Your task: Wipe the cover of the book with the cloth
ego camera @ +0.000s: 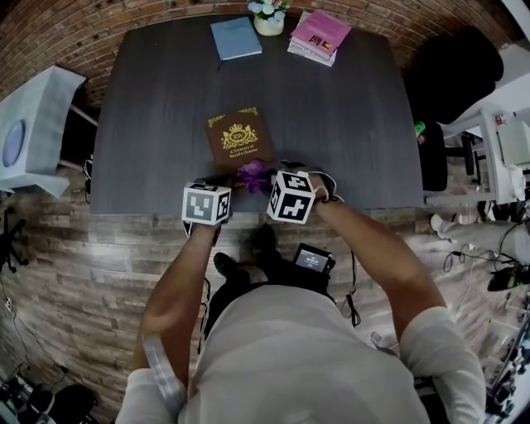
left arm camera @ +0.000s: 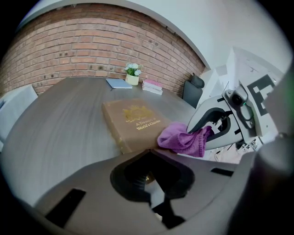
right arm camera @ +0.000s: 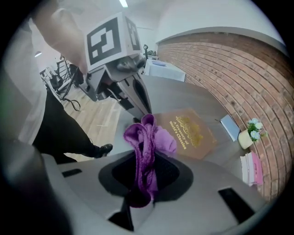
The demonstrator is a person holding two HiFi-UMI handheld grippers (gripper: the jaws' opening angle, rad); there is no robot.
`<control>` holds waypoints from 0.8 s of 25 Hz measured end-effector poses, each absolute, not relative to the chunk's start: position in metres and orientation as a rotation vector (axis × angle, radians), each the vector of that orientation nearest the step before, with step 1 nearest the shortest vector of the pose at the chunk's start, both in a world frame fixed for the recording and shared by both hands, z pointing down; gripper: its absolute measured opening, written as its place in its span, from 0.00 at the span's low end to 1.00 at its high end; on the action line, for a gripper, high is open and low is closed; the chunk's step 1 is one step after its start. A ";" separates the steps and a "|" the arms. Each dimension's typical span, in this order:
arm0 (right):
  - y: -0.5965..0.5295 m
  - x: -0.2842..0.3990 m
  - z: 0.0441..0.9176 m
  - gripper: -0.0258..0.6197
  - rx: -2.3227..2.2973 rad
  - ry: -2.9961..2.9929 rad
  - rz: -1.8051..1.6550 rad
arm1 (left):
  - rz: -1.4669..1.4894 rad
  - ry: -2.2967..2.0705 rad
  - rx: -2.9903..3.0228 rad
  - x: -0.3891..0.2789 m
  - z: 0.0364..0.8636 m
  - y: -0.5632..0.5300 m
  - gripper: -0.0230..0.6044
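Book [ego camera: 238, 139], brown with gold print, lies flat near the middle of the dark table [ego camera: 149, 108], its cover up, a little toward the 6 o'clock edge where the person stands. The right gripper [ego camera: 267, 176] has its jaws partly closed on a bunched purple cloth [ego camera: 253, 175], which hangs from them over the book's 5 o'clock corner. The right gripper view shows the cloth [right arm camera: 149, 147] pinched between the jaws and fanning out past them. The left gripper [ego camera: 222, 180] is closed with nothing in it, its tip at the book's 7 o'clock corner; contact there cannot be made out. At 12 o'clock sit a blue notebook [ego camera: 235, 37], a flower pot [ego camera: 269, 16] and pink books [ego camera: 319, 35].
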State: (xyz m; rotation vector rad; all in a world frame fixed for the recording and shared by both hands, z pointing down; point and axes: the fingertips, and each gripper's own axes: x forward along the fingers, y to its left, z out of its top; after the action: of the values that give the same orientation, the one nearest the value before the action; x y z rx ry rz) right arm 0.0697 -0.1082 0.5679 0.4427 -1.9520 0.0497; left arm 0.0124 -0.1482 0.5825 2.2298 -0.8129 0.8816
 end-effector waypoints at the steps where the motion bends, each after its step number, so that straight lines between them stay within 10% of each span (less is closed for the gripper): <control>1: -0.104 0.070 0.567 0.17 0.435 -1.956 0.060 | 0.871 -0.803 2.227 0.012 0.582 -0.147 0.05; 11: -0.074 0.067 0.539 0.18 0.418 -2.042 0.120 | 0.610 -0.715 2.231 0.001 0.560 -0.128 0.06; 20: -0.114 0.055 0.504 0.18 0.687 -2.048 -0.054 | 0.200 -0.639 2.154 0.004 0.513 -0.118 0.43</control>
State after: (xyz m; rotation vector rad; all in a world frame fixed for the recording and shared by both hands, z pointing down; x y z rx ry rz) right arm 0.0546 -0.1139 0.5044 0.6865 -2.0482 -0.0538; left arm 0.0041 -0.1181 0.5130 2.1544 -0.6392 0.2003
